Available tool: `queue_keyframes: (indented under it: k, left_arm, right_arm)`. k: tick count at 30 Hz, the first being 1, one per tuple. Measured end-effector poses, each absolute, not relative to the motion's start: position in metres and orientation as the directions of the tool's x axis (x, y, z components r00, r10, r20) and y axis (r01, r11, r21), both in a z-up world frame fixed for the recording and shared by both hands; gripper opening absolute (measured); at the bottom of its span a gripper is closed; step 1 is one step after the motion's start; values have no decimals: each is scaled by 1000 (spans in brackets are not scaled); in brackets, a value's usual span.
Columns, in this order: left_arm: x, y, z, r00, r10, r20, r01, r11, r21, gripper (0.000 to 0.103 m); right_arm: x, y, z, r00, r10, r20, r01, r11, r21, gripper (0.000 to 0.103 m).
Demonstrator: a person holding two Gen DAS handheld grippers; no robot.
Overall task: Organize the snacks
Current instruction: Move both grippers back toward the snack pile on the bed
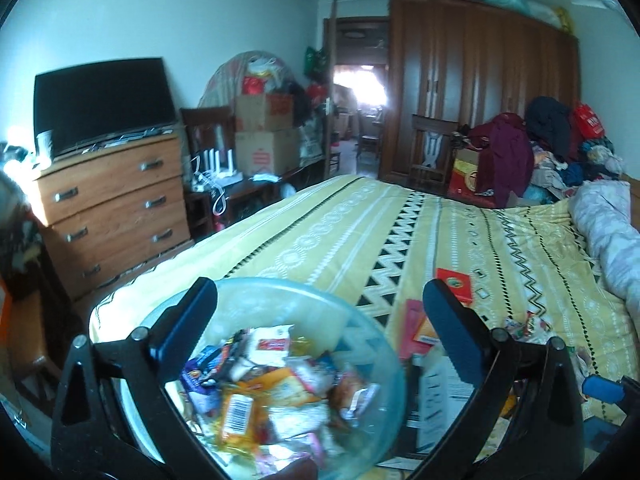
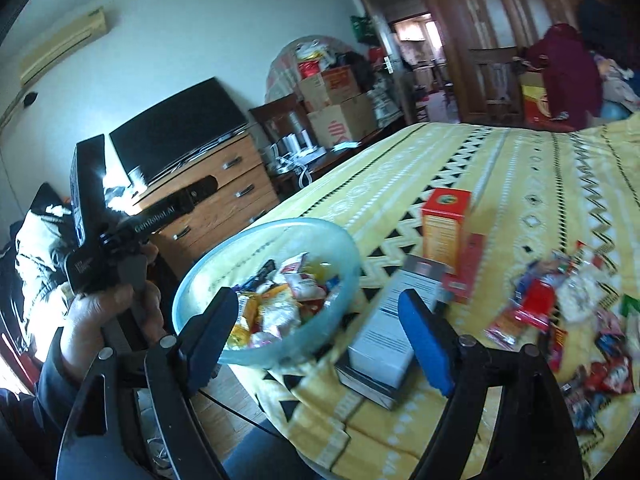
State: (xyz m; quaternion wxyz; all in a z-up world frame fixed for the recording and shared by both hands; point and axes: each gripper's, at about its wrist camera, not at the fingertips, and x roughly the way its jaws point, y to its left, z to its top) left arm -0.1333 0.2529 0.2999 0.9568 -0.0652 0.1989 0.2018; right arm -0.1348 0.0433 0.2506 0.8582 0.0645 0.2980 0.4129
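A pale blue translucent bowl (image 1: 360, 344) filled with wrapped snacks (image 1: 280, 384) sits at the bed's near corner. It also shows in the right wrist view (image 2: 340, 252). My left gripper (image 1: 320, 324) is open, its fingers spread over the bowl, holding nothing. My right gripper (image 2: 316, 340) is open and empty, hovering above the bowl's right rim and a white and grey box (image 2: 384, 332). An orange-red box (image 2: 444, 224) stands behind it. Loose snack packets (image 2: 560, 304) lie scattered on the bed to the right.
The bed has a yellow patterned cover (image 1: 400, 232). A rolled quilt (image 1: 608, 232) lies at its right. A wooden dresser (image 1: 112, 200) with a TV (image 1: 100, 104) stands left, with stacked cartons (image 1: 264, 136) and a wardrobe (image 1: 480, 80) beyond.
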Motion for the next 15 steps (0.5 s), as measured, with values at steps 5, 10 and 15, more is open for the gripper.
queue_keyframes:
  k: [5, 10, 15]
  left_arm:
    - [-128, 217, 308, 859, 328, -393, -365, 931, -21, 103]
    - [-121, 180, 313, 871, 307, -384, -323, 946, 23, 103]
    - [-116, 153, 317, 875, 299, -380, -298, 953, 63, 103]
  right_arm:
    - [-141, 0, 244, 520, 726, -451, -623, 683, 382, 85]
    - [-146, -35, 240, 544, 716, -437, -593, 697, 404, 85]
    - [-146, -63, 235, 560, 715, -418, -569, 699, 433, 85]
